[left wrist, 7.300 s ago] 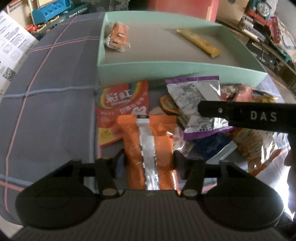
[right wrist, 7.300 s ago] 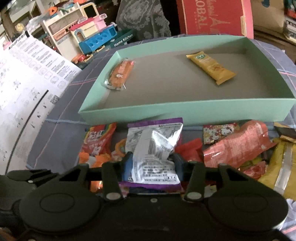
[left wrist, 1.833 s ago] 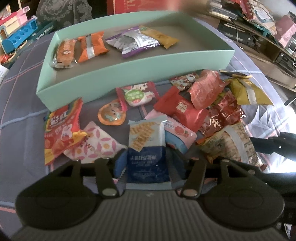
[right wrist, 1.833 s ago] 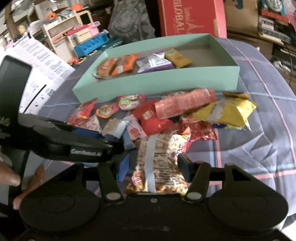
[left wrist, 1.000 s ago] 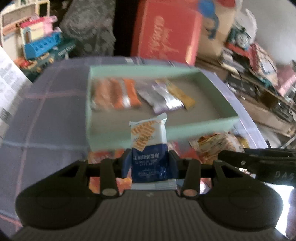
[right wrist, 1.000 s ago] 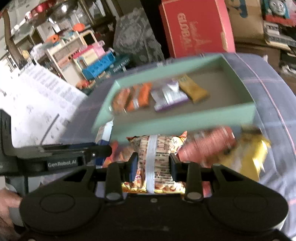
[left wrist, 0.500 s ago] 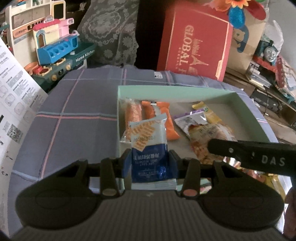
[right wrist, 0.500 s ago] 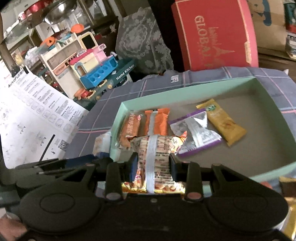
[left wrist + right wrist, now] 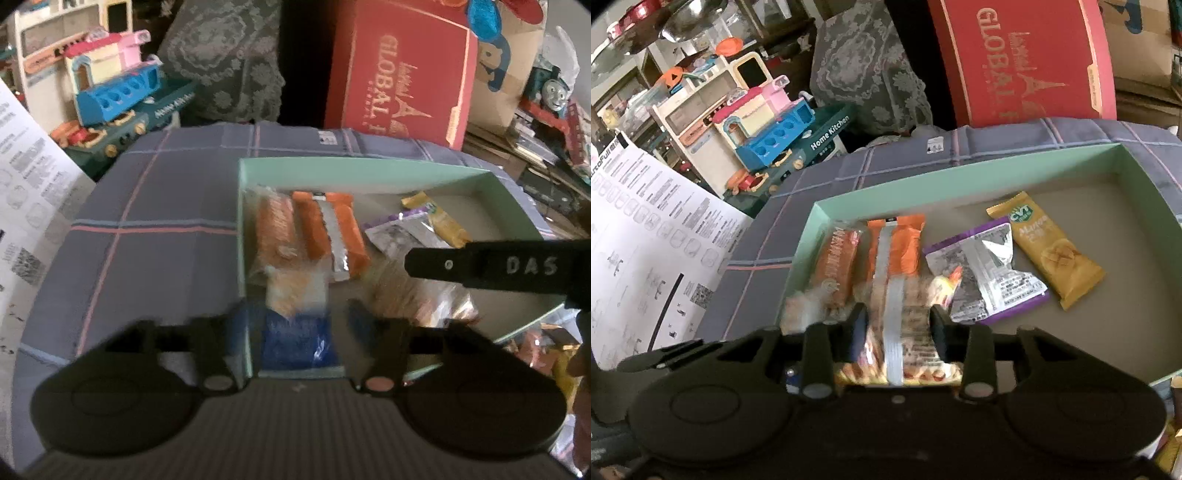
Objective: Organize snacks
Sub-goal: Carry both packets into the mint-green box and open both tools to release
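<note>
My left gripper [image 9: 299, 312] hangs over the near left corner of the mint-green box [image 9: 332, 168]. Its jaws are opening, and the blue-and-white cracker pack [image 9: 295, 339] sits blurred between them with a gap on each side. My right gripper [image 9: 897, 314] is just to the right, also over the box [image 9: 960, 184]. Its jaws are opening too, around the blurred brick-patterned snack bag [image 9: 894, 291], which is slipping. The box holds a clear-wrapped orange snack [image 9: 834, 269], an orange pack [image 9: 897, 243], a purple-and-silver pack [image 9: 986, 273] and a yellow mango bar [image 9: 1056, 258].
The box lies on a grey plaid cloth [image 9: 147, 258]. A red "GLOBAL" carton [image 9: 402, 74] and a toy kitchen [image 9: 110, 92] stand behind it. A printed sheet [image 9: 22, 221] leans at the left. Loose snacks [image 9: 546, 339] lie by the box's right end.
Both grippers have widened their jaws. The blue cracker pack and the brick-patterned bag, held firmly half a second ago, now look blurred and are dropping toward the box floor.
</note>
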The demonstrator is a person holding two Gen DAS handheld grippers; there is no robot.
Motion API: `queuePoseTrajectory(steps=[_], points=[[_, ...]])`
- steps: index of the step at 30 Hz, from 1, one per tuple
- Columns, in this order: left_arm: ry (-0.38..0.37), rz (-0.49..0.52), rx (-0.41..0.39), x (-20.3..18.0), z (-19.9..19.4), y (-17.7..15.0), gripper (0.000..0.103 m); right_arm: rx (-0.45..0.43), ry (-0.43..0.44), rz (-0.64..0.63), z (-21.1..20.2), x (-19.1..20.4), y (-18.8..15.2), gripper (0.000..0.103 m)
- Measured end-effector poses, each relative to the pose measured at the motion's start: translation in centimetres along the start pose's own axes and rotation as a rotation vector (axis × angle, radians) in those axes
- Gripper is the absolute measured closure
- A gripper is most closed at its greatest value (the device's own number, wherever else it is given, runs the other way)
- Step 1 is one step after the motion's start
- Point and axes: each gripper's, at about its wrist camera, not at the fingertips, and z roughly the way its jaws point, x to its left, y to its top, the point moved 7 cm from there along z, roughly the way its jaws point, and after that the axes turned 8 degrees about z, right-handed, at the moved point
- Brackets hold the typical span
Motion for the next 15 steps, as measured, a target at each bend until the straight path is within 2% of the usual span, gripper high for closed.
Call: queuePoseTrajectory(steps=[1,2,3,5,7,15], points=[[0.018,-0.002,-0.017,0.0,-0.5,0.1,0.007,-0.013,0.001,0.001,-0.3,0.1,0.2,0.024],[0.035,-0.003,-0.033,0.1,-0.9,0.2,0.0,-0.034,-0.004,-0.002,-0.7,0.2,0.3,0.016],[0.052,-0.004,-0.048,0.1,-1.3,0.3,0.0,-0.056,-0.003,-0.011,-1.1,0.4,0.5,0.009],[0.061,-0.015,-0.051,0.4,-1.8,0.5,0.0,-0.076,-0.007,-0.031,-1.9,0.7,0.7,0.009],[0.063,-0.04,-0.047,0.7,-2.1,0.5,0.0,-0.088,-0.009,-0.035,-2.5,0.8,0.8,0.0],[0.062,-0.063,-0.029,0.7,-3.7,-0.2,0.0,-0.108,-0.021,-0.048,-4.7,0.6,0.1,0.0]])
